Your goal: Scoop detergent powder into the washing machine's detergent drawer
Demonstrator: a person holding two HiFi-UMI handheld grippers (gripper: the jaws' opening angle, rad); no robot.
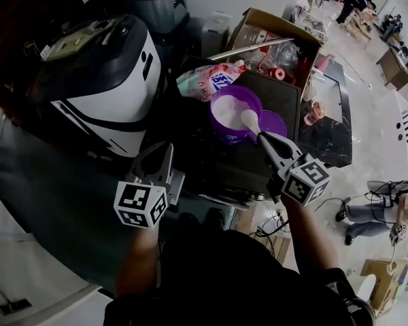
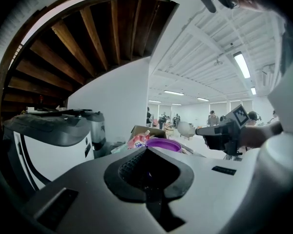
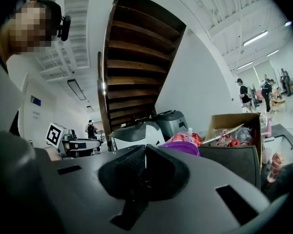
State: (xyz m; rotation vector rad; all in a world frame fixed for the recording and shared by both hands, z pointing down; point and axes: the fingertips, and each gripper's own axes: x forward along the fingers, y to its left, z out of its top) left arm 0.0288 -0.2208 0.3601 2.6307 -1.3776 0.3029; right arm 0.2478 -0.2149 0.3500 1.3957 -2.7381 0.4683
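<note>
Powder [image 1: 230, 109] sits in the purple tub [image 1: 226, 133] on the dark top, mid-frame. The white spoon [image 1: 249, 119] is over the tub's right rim. Bowl looks loaded, but can't confirm from here.

Right gripper [image 1: 266, 140] is clamped tight on the far end of the spoon handle. Only a thin white sliver shows between the pads, so it's a v. small grip area.

Left gripper [image 1: 162, 160] has its jaws closed w/ nothing in them. It's parked low and left of the tub, well apart from it.

Risks from here:
- The spoon can pivot in the pinch. Thin handle + end grip + weight out front means any wrist roll tips the bowl and dumps powder on the dark top.
- The spoon could clip the tub rim on the way out. It's right at the edge, so a knock sheds the heap or shifts the tub.
- The lid [image 1: 275, 124] is just beside the tub on the right and the bag [image 1: 207, 81] is behind it. Both are easy to bump w/ the gripper body.
- Can't pick out the drawer in any view. The white machine [image 1: 105, 73] is off to the left, so prob. a long sideways carry. More travel means more spill, and the left gripper sits near that path.
</note>
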